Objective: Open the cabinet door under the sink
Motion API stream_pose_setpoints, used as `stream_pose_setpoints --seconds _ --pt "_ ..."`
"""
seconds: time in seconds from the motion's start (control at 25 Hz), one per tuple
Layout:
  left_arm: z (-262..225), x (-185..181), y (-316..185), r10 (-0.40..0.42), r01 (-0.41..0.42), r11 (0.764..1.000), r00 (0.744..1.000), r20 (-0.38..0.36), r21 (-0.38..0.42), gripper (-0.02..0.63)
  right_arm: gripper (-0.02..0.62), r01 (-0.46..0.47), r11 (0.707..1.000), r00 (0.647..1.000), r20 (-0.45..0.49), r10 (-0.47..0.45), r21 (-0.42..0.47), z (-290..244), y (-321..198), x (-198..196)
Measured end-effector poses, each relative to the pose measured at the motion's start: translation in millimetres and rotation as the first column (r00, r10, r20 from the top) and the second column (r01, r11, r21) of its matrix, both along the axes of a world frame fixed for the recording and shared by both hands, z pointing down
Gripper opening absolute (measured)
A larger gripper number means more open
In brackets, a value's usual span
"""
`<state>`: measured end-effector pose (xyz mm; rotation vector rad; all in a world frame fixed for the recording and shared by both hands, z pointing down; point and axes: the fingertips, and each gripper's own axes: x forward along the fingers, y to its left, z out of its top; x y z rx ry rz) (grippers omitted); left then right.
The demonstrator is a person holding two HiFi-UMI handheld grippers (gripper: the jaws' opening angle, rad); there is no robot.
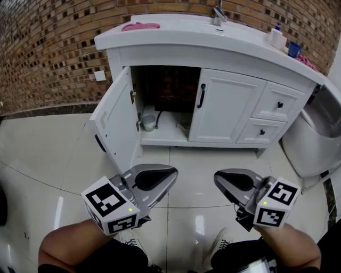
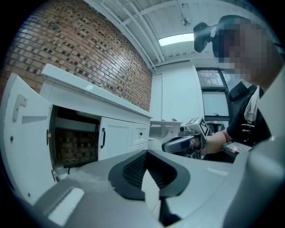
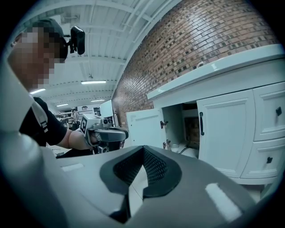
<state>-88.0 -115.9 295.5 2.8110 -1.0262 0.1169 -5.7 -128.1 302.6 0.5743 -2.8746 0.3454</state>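
The white vanity (image 1: 213,40) stands against a brick wall. Its left cabinet door (image 1: 114,125) is swung wide open toward the left and shows a dark inside with a small cup (image 1: 149,122) on the floor of the cabinet. The right door (image 1: 224,106), with a black handle (image 1: 202,96), is closed. My left gripper (image 1: 160,178) and right gripper (image 1: 226,181) hover low over the tiled floor, well short of the cabinet, both shut with nothing held. The open door (image 2: 24,147) fills the left of the left gripper view. In the right gripper view the open door (image 3: 144,129) shows beyond my right gripper (image 3: 143,149).
Two drawers (image 1: 278,104) sit right of the closed door. A white appliance (image 1: 319,133) stands close to the vanity's right end. A pink cloth (image 1: 139,25), a faucet (image 1: 218,16) and a soap bottle (image 1: 276,37) rest on the counter. Glossy tiles lie in front.
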Motion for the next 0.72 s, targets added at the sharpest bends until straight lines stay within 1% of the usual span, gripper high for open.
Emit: stream_pose_setpoints --seconds 0.24,0.72 --pt "-2.4 0.0 0.2 0.004 -0.004 1.0 1.0 -0.013 0.006 0.006 0.006 0.014 1.0 1.0 -0.007 -0.014 -0.004 2.3 2.3 -2.3" --pt "-1.4 -1.2 0.4 0.002 -0.002 1.0 1.0 -0.008 0.013 0.006 0.006 0.014 1.0 1.0 -0.012 -0.014 0.003 2.6 2.6 -3.3"
